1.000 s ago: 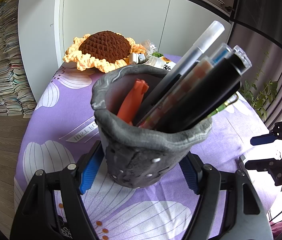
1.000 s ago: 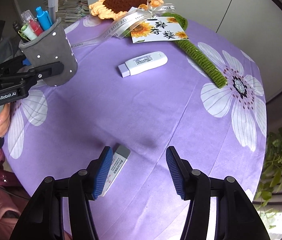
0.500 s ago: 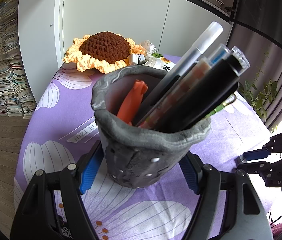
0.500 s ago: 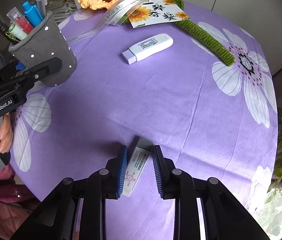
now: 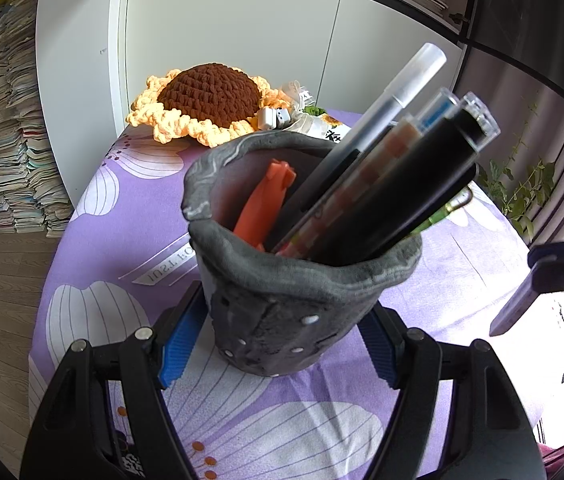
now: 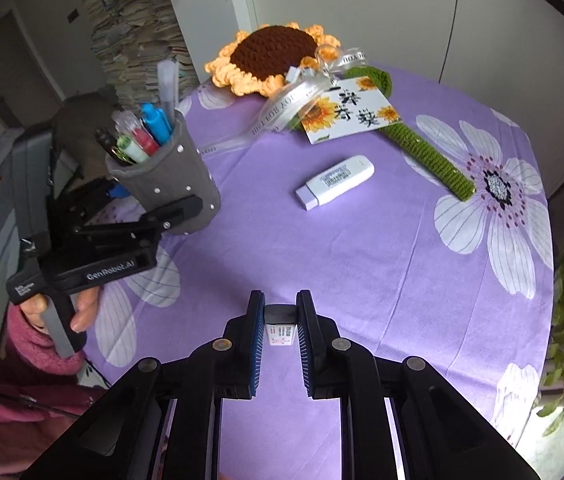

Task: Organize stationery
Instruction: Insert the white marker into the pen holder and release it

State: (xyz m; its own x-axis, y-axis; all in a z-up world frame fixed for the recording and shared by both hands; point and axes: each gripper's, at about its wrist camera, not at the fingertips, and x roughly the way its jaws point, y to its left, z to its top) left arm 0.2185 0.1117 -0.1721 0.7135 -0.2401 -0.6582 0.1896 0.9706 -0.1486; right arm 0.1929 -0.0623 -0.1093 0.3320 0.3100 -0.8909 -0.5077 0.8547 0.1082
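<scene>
Left gripper (image 5: 277,344): its fingers clasped the grey felt pen cup (image 5: 282,312), which stood near the edge of the purple flowered tablecloth (image 6: 362,264).
Right gripper (image 6: 279,338): closed on a small white labelled eraser (image 6: 279,330), raised above open cloth.
White USB stick (image 6: 336,182): lay well apart, mid-table.

The right gripper (image 6: 279,314) clamps a small white stick (image 6: 279,330) above the purple cloth (image 6: 322,248). The left gripper (image 6: 153,208) grips a grey pen cup (image 6: 169,178). Another white stick (image 6: 334,182) lies near a crochet sunflower (image 6: 273,54).
</scene>
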